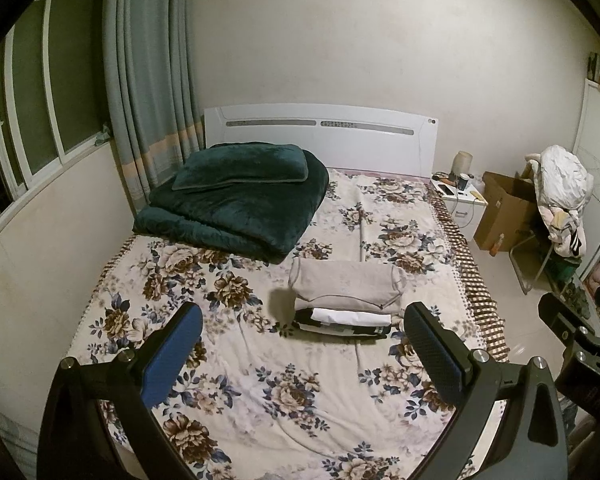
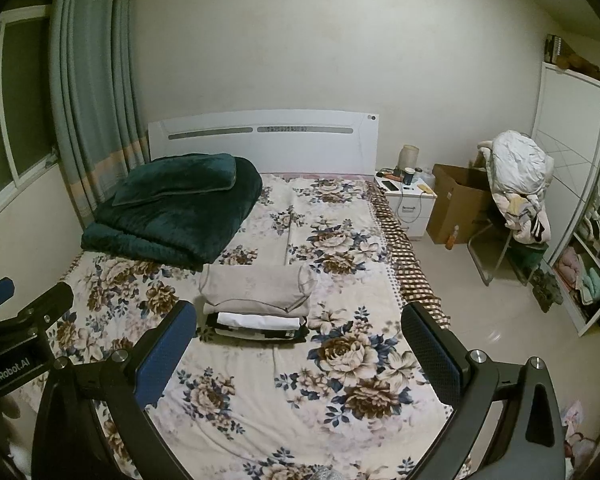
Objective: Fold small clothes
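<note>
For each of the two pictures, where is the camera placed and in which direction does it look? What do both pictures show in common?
Left wrist view: sits on the left tongs, held above the foot of the bed, facing the headboard; its own two open fingers show, and the right tongs at the right edge.
Right wrist view: sits on the right tongs, facing the same way from further right; its own open fingers show, and the left tongs at the left edge.
Shared: the stack of folded clothes, the green blanket, the nightstand.

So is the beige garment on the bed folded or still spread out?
Folded. The beige garment is a compact rectangle with doubled edges, sitting on top of a stack of folded clothes on the floral bed.
</note>
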Demonstrator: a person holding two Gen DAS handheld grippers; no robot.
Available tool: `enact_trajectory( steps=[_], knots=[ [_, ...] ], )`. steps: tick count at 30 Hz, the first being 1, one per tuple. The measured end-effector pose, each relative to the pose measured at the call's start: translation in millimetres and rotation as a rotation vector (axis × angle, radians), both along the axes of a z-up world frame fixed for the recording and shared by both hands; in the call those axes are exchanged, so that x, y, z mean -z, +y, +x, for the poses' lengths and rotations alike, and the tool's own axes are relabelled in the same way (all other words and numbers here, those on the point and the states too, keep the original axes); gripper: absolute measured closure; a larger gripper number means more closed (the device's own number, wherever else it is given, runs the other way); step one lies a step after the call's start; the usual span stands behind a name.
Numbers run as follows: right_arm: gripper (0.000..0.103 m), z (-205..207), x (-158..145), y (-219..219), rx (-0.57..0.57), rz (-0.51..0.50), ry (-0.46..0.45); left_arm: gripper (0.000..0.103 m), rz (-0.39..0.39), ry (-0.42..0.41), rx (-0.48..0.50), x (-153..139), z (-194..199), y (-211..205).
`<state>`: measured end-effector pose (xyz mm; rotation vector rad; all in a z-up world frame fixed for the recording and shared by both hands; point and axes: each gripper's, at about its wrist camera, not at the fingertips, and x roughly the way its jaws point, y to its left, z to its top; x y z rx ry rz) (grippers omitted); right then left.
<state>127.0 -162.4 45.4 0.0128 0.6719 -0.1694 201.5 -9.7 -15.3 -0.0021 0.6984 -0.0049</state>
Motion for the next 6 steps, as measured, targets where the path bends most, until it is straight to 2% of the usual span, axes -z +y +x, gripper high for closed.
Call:
enact_trajectory(
  steps=[6],
  knots=[
    [0.0,3.3,-0.5,6.1,-0.005,-0.002,-0.004,0.0,0.007,-0.006,-0.013,-2.5,-1.7,0.4]
  ],
)
